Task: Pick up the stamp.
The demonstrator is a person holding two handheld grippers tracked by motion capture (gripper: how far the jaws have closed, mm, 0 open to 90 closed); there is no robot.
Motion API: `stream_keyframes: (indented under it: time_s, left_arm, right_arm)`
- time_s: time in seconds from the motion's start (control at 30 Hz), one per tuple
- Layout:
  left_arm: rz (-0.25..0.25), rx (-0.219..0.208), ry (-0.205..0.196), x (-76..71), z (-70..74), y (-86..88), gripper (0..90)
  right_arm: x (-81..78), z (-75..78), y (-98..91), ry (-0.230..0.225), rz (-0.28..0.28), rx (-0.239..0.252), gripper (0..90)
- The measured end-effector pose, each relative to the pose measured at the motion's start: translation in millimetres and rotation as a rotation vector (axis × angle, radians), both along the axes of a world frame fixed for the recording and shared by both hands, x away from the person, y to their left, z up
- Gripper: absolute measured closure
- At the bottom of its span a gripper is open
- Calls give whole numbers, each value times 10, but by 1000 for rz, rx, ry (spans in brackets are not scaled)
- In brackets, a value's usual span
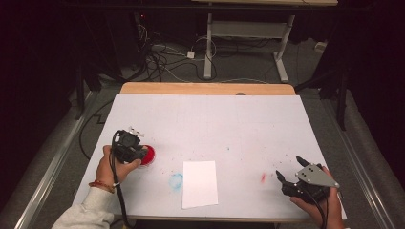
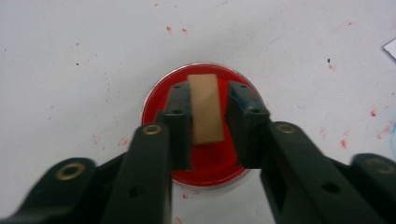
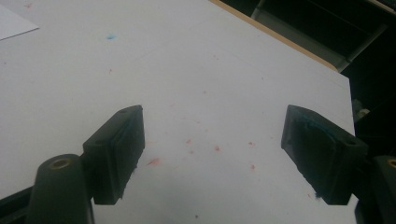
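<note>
- The left gripper (image 1: 138, 153) sits over a round red dish (image 1: 147, 155) near the left side of the table (image 1: 248, 119).
- In the left gripper view, its two black jaws squeeze a small tan block (image 2: 205, 108) from both sides (it looks like wood, maybe a stamp).
- The block stands up in the middle of the red dish (image 2: 205, 161), and the dish looks wet and shiny with red paint.
- The left jaw presses right on the block. The right jaw is just beside it, and the picture is a bit too blurry there to see the touch, but the claw is clenched on the block.
- The person's left hand (image 1: 113, 164) holds this gripper, and a black cable trails back from it toward a white sleeve (image 1: 86, 212).
- The right gripper (image 1: 289, 169) rests near the right front corner of the table, held by the right hand (image 1: 322, 207).
- In the right gripper view its jaws stand wide apart with just the table between them (released, holding nothing).
- A white sheet of paper (image 1: 199, 183) lies flat near the front middle of the table.
- A blue smudge (image 1: 175, 181) sits just left of the paper, and a red smudge (image 1: 263, 178) sits between the paper and the right gripper.
- Little red dots (image 3: 217, 148) speckle the white tabletop.
</note>
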State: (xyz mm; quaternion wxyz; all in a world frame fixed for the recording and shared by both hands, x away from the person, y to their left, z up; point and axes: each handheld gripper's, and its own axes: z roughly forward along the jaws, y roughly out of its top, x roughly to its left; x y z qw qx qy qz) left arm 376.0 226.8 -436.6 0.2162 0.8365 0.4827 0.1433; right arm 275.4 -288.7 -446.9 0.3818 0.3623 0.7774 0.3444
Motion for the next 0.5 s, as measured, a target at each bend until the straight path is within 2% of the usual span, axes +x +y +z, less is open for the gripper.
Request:
stream_keyframes:
  time_s: [0.17,0.27,0.5]
  left_arm:
    - [-4,42,10,37,-42,-18,721]
    - [-3,38,10,46,-51,-20,738]
    - [-38,68,9,52,-50,-31,740]
  right_arm:
    - [7,-7,3,6,0,-4,223]
    - [3,-2,5,8,2,-1,229]
    - [12,-2,-3,12,4,2,240]
